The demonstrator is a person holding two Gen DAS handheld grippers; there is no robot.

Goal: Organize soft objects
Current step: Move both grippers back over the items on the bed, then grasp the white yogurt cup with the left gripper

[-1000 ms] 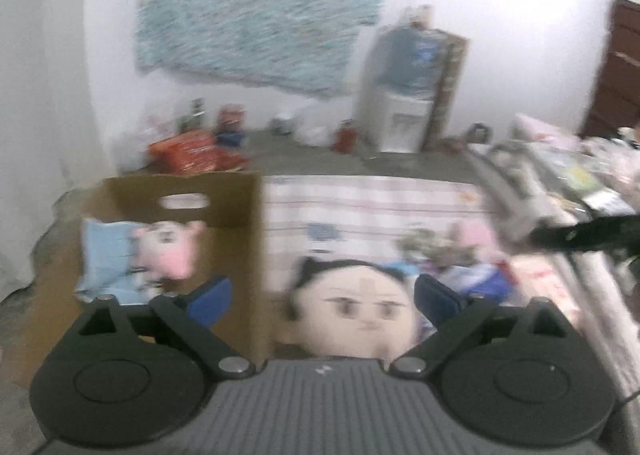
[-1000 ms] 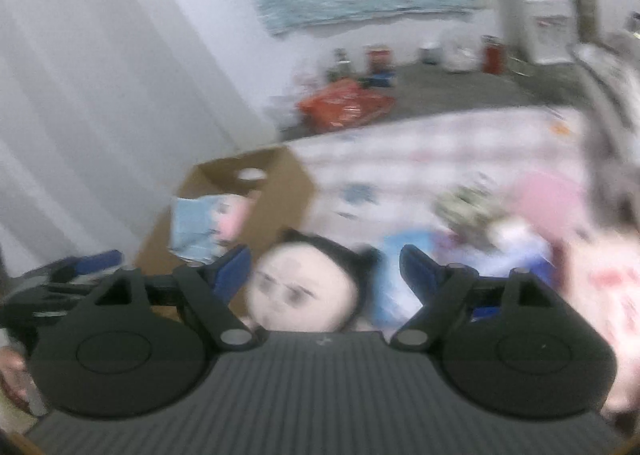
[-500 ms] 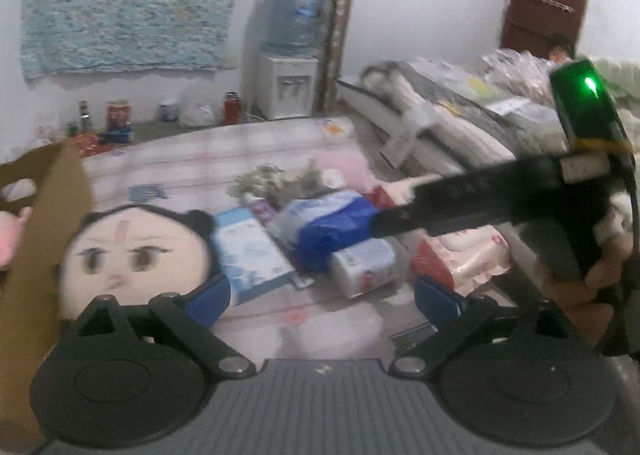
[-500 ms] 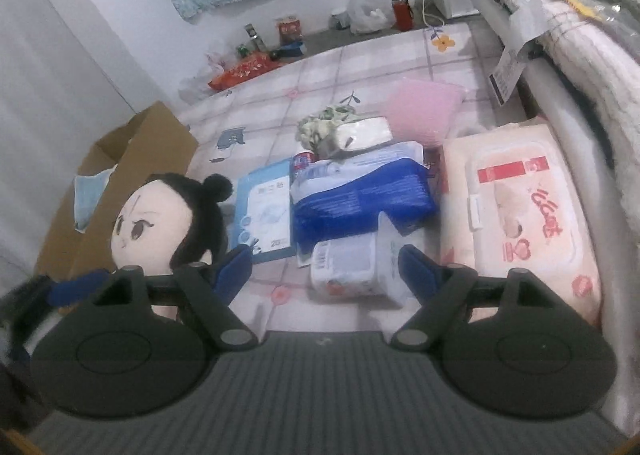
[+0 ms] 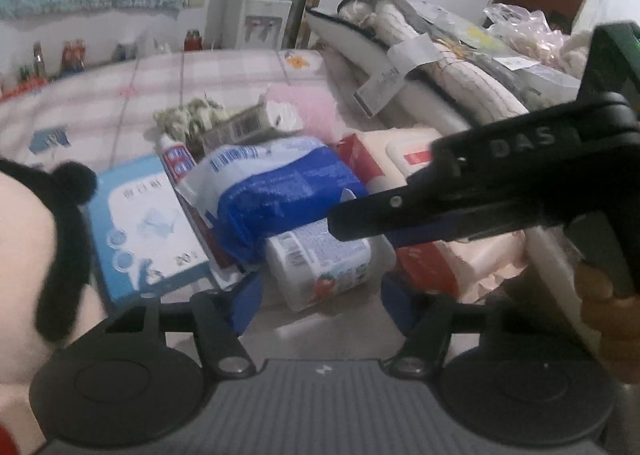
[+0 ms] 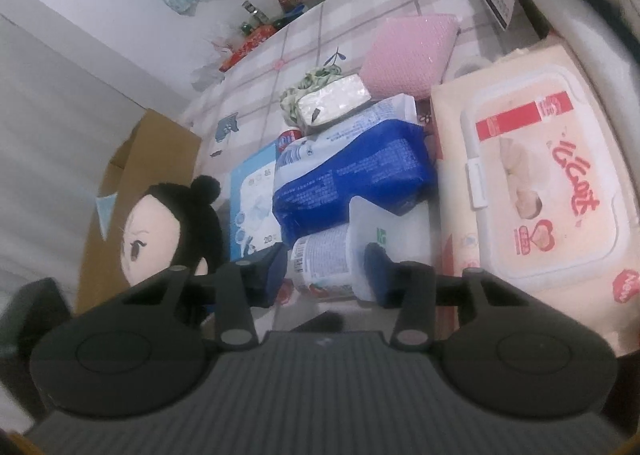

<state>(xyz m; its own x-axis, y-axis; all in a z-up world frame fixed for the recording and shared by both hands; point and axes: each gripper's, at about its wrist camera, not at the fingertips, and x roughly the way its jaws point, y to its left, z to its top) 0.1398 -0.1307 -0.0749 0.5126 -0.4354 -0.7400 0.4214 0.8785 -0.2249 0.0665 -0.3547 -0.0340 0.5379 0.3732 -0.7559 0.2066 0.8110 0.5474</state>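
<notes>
Half a second earlier both grippers hung back from the pile; now the right gripper [image 6: 326, 269] had dropped low, fingers apart, bracketing the small white strawberry-printed tissue pack [image 6: 324, 267] on the checked bed sheet [image 6: 316, 35]. The left gripper [image 5: 316, 295] (fingers also apart, holding nothing) had closed in on the same pack. The black-haired plush doll head [image 6: 160, 235] lay beside the brown cardboard box [image 6: 156, 151].

Glossy plastic wraps the blue pack [image 6: 352, 171] and wipes pack [image 6: 536, 191]; the doll [image 6: 160, 235] is matt plush; the cardboard box [image 6: 132, 175] looks dull.
</notes>
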